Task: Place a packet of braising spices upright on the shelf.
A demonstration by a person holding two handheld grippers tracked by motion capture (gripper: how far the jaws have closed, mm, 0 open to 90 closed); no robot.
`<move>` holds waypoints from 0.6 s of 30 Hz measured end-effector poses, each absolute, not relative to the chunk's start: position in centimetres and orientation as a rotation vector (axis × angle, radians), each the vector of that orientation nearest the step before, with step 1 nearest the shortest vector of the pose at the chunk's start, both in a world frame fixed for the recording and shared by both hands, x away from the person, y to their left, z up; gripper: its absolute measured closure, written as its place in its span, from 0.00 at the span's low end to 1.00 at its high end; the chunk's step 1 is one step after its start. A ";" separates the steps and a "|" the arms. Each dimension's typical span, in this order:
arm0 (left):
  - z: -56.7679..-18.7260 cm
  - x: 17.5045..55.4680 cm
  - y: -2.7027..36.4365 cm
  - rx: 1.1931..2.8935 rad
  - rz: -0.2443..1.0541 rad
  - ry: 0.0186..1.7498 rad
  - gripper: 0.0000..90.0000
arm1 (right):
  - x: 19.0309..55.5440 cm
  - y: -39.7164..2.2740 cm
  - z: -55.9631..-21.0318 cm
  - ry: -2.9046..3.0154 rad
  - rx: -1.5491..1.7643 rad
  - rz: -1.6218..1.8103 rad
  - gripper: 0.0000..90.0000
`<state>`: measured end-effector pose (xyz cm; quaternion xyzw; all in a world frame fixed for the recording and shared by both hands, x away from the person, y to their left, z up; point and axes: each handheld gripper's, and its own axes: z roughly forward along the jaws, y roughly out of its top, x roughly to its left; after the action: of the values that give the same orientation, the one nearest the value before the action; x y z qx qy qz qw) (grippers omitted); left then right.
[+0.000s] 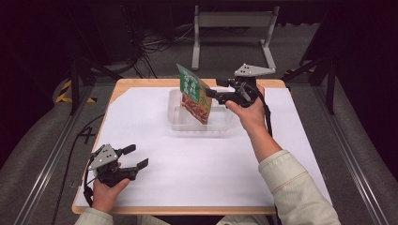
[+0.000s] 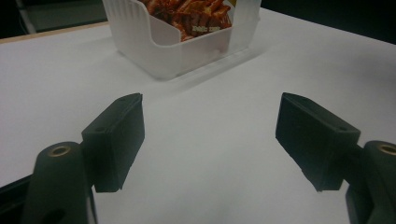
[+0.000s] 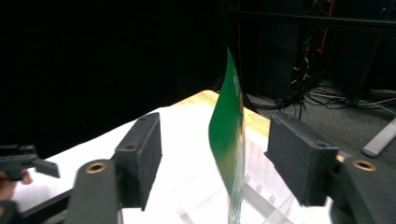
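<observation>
A green food pouch (image 1: 195,93) with a picture of red-brown food stands tilted in a clear plastic container (image 1: 180,122) at the middle back of the white table sheet. My right gripper (image 1: 209,93) reaches in from the right at the pouch's upper edge. In the right gripper view its jaws stand open on either side of the pouch (image 3: 229,140) without touching it. My left gripper (image 1: 137,156) rests low at the front left of the sheet, jaws apart with nothing between them. The left gripper view looks past them at the container (image 2: 154,51) and the pouch (image 2: 187,14).
The white sheet (image 1: 197,168) covers a wooden table whose edge (image 1: 141,83) shows at the back. A metal stand (image 1: 232,28) and cables lie on the floor behind. The left gripper (image 3: 28,161) appears far left in the right gripper view.
</observation>
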<state>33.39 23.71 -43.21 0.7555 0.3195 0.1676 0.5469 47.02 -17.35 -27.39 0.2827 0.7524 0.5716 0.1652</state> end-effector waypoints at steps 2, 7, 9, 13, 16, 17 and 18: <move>-43.2 33.5 23.6 1.787 0.398 0.756 0.27 | 46.5 -17.7 -27.2 2.146 0.793 1.624 0.35; -43.2 33.8 23.5 1.786 0.393 0.750 0.27 | 45.0 -19.1 -26.5 2.156 0.761 1.630 0.33; -43.2 33.9 23.5 1.787 0.395 0.747 0.27 | 44.4 -19.7 -26.2 2.155 0.757 1.633 0.33; -43.1 34.0 23.3 1.785 0.389 0.743 0.27 | 43.1 -20.9 -25.8 2.159 0.737 1.645 0.32; -43.1 34.1 23.2 1.787 0.382 0.741 0.27 | 42.1 -21.8 -25.5 2.165 0.716 1.672 0.32; -43.1 34.1 23.2 1.783 0.380 0.744 0.27 | 41.8 -22.1 -25.5 2.162 0.713 1.677 0.32; -43.1 34.1 23.2 1.784 0.377 0.744 0.27 | 41.5 -22.5 -25.4 2.161 0.711 1.679 0.32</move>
<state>34.12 23.16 -43.09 0.7546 0.3147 0.1594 0.5533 41.48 -22.47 -25.40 0.2483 0.7549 0.5866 0.1562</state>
